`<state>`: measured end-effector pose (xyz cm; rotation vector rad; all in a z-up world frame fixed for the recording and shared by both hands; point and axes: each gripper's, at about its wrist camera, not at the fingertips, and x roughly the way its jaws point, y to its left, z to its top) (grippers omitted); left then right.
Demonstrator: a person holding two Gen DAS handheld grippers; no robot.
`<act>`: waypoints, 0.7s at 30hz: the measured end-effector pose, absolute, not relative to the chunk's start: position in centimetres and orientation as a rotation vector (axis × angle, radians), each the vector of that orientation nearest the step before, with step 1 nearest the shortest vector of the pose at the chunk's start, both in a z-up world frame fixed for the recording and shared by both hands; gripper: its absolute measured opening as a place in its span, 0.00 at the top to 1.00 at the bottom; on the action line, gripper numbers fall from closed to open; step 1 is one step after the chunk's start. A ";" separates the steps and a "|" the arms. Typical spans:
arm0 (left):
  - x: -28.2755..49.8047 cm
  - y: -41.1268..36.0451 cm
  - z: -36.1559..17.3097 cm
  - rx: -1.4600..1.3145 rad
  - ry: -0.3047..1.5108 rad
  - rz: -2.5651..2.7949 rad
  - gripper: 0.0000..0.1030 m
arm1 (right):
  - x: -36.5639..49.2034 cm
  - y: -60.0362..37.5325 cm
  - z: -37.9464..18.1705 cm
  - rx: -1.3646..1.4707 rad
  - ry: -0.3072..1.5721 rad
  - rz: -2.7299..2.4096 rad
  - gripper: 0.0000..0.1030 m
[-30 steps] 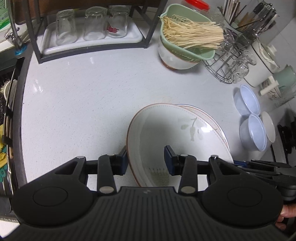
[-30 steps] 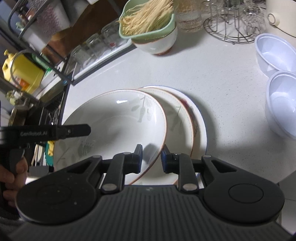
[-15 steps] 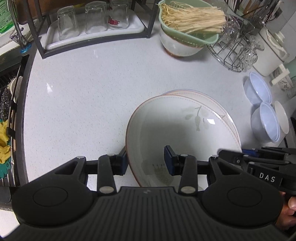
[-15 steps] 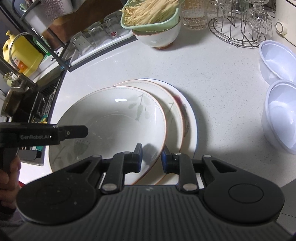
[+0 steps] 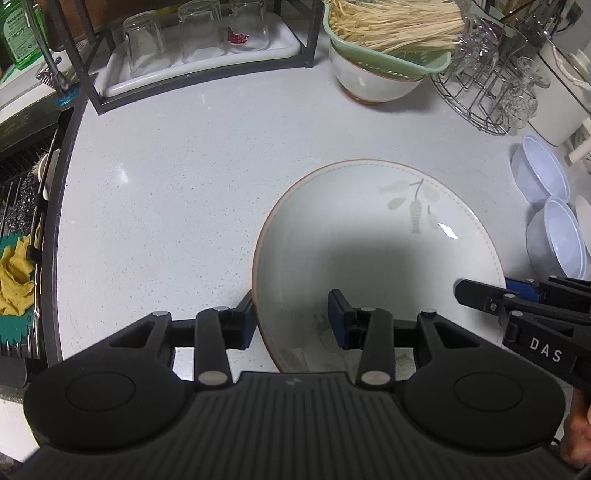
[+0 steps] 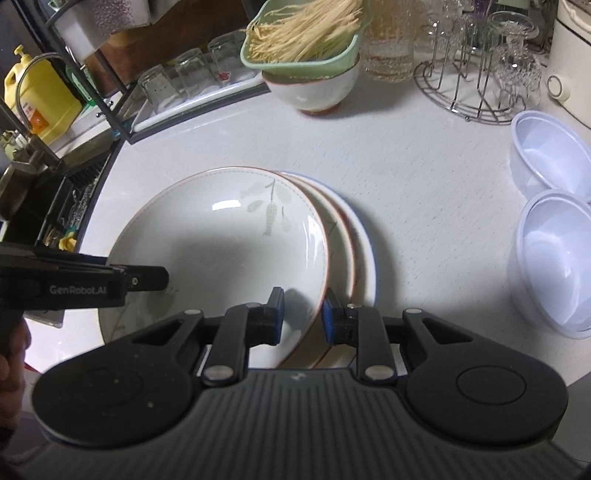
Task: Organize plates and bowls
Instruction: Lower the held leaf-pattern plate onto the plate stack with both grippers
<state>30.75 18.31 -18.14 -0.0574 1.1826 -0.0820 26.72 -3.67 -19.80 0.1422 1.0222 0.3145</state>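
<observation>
A white deep plate with a brown rim and a leaf print [image 5: 373, 254] [image 6: 229, 251] is held above a stack of two more plates [image 6: 351, 243] on the white counter. My left gripper [image 5: 291, 319] straddles its left rim, one finger outside and one inside. My right gripper [image 6: 302, 314] grips its right rim the same way. The held plate hides the stack in the left wrist view. Two pale blue bowls [image 6: 550, 155] [image 6: 554, 258] sit to the right on the counter, also seen in the left wrist view [image 5: 543, 173].
A green strainer of noodles [image 5: 388, 33] sits in a white bowl at the back. A wire glass rack [image 5: 491, 88] stands at the back right, a tray of upturned glasses [image 5: 192, 48] at the back left. The sink [image 5: 22, 221] lies left.
The held plate has moved right over the stack and now covers it in the left wrist view. Both grippers moved with it and kept their grip.
</observation>
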 end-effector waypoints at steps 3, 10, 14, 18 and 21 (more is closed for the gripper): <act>30.9 18.0 -18.3 -0.064 1.185 -0.069 0.55 | 26.8 -4.1 -19.8 0.154 1.005 0.318 0.76; 30.4 17.9 -18.0 -0.099 1.178 -0.033 0.55 | 26.4 -5.7 -19.8 0.252 0.989 0.341 0.76; 30.0 18.3 -18.1 -0.142 1.181 -0.026 0.55 | 26.3 -6.3 -19.6 0.280 0.979 0.361 0.75; 29.2 18.6 -18.2 -0.180 1.180 -0.021 0.55 | 26.2 -6.7 -19.5 0.304 0.973 0.365 0.75; 28.7 18.5 -18.3 -0.194 1.182 -0.022 0.55 | 26.2 -6.8 -19.3 0.302 0.965 0.357 0.75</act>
